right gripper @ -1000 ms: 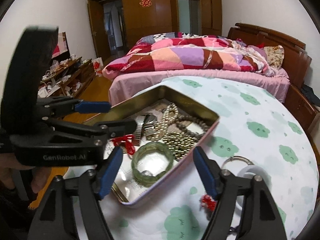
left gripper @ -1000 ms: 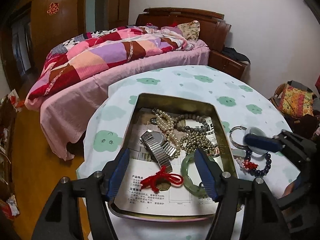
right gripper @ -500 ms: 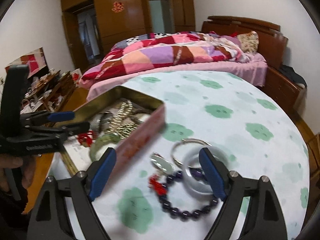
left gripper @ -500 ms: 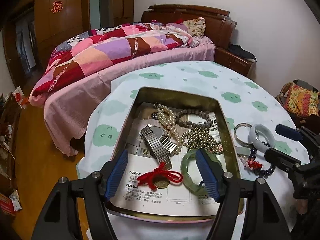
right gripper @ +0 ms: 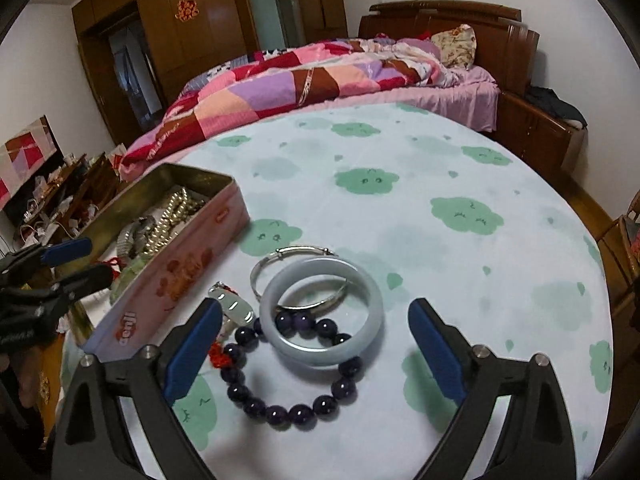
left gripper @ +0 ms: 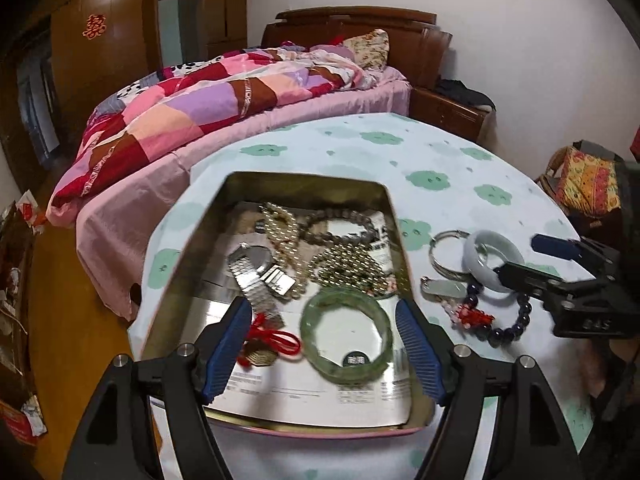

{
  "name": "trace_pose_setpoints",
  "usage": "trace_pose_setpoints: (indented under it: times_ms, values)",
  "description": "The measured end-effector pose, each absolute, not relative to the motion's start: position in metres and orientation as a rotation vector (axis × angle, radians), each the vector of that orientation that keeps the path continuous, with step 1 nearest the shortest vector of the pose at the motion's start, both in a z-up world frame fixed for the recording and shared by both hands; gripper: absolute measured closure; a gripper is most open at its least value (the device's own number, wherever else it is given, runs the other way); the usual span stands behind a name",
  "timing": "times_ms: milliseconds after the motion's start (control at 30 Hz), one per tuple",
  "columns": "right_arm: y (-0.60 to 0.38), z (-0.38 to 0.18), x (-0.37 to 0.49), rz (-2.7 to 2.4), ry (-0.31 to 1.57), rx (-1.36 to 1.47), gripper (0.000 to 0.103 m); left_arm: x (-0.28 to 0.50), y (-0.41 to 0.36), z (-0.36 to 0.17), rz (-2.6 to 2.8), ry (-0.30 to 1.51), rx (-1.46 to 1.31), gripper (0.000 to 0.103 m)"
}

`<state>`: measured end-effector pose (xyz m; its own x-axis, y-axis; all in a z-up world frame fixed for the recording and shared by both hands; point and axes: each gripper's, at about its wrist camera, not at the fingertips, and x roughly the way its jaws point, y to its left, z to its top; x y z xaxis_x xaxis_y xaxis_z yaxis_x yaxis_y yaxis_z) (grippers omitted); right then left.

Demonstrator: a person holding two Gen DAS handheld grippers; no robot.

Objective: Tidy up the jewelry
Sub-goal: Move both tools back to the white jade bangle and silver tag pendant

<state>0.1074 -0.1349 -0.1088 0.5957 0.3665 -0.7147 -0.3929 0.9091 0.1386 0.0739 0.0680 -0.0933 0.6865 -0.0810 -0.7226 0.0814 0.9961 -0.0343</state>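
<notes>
Since a second ago your right gripper (right gripper: 316,346) has swung away from the tin toward the loose pieces, and its empty jaws are opening wide; nearest lies the dark purple bead bracelet (right gripper: 288,384), under the pale grey-white jade bangle (right gripper: 322,312); take that bangle first, by one side of its rim; farther left, your left gripper (left gripper: 322,354), also opening and empty, hovers over the open rectangular metal tin (left gripper: 304,188).

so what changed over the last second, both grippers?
The right gripper swung away from the pink metal tin to the pale jade bangle and dark purple bead bracelet on the tablecloth, jaws opening, gripping nothing. The left gripper stayed over the tin, empty; jewelry unmoved.
</notes>
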Motion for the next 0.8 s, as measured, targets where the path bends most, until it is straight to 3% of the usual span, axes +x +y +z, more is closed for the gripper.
trace_pose_setpoints:
  times_ms: [267, 300, 333, 367, 800]
  values:
    - [-0.126, -0.123, 0.125, 0.442, 0.898, -0.073, 0.008, 0.070, 0.054, -0.094, -0.121, 0.811, 0.023, 0.029]
    - [-0.125, -0.125, 0.126, 0.445, 0.906, -0.076, 0.009, 0.070, 0.053, -0.094, -0.123, 0.812, 0.024, 0.029]
    - [-0.125, -0.126, 0.126, 0.443, 0.912, -0.080, 0.020, 0.069, 0.051, -0.094, -0.128, 0.812, 0.025, 0.029]
    - [-0.125, -0.128, 0.126, 0.433, 0.921, -0.086, 0.024, 0.069, 0.050, -0.094, -0.136, 0.811, 0.025, 0.029]
    - [-0.171, -0.109, 0.099, 0.353, 0.809, -0.030, 0.025, 0.055, 0.012, -0.088, -0.237, 0.773, 0.080, 0.029]
